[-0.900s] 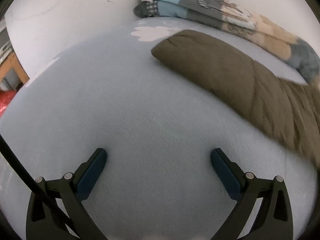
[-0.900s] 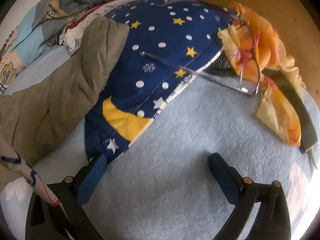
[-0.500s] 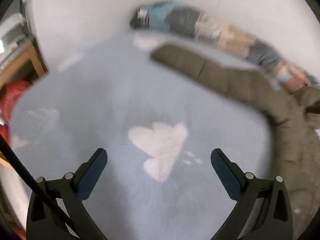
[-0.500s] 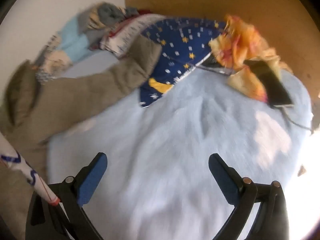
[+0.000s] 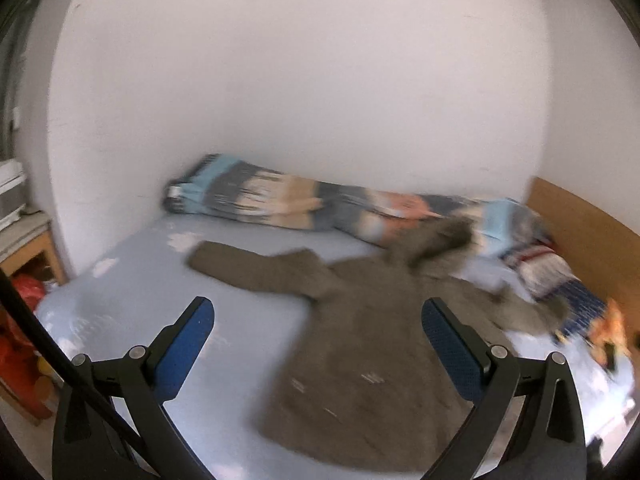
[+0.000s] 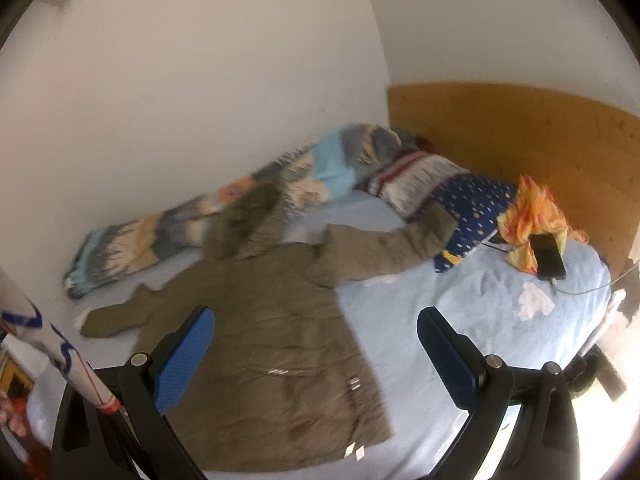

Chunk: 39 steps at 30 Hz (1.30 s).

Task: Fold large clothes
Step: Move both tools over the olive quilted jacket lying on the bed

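- The left tool (image 5: pixel 318 338) is spread wide and empty, held above the bed, I judge so the whole garment can be sized up.
- The right tool (image 6: pixel 314 338) likewise gapes, gripping nothing.
- The olive-brown padded hooded coat (image 6: pixel 276 344) lies flat on the pale blue fleece bed sheet (image 6: pixel 480 320), sleeves out to both sides, ready for folding.
- Only the right view clearly shows the black phone (image 6: pixel 548 256) on orange cloth; only the left shows the wooden side shelf (image 5: pixel 28 248).
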### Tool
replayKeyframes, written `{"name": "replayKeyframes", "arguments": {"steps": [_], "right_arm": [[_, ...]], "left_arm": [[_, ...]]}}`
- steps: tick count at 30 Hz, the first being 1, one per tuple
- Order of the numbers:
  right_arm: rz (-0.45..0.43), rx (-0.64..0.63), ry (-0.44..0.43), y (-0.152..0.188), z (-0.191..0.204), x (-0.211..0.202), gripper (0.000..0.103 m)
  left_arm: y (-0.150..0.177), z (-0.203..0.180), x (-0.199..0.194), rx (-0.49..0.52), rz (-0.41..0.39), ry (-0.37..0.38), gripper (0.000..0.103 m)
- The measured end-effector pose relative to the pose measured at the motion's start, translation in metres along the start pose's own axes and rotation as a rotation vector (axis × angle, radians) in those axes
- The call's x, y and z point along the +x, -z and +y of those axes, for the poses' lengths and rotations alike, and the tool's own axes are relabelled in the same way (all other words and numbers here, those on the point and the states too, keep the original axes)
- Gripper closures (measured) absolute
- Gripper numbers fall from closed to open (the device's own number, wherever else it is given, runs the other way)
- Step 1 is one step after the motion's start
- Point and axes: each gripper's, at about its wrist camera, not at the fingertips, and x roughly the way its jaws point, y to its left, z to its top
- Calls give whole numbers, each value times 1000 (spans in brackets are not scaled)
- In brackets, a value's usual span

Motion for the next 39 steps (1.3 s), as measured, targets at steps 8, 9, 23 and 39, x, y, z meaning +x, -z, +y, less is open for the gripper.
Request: {"name": "replayKeyframes", "arguments": {"steps": [8,9,23,39], "right_arm": [[60,-82,-72,67,63,-59,0],[73,-99,-80,74,67,-60,0],[110,-247,-40,107,93,-49,0],[174,-238,-9,119,89,-20,0]], "left_arm": [[72,-83,-44,114,128,61,0],[72,-86,-42,123,145,50,0],[84,-78,-6,118,262,-56,0],[95,-88,15,133,311,-48,0]]}}
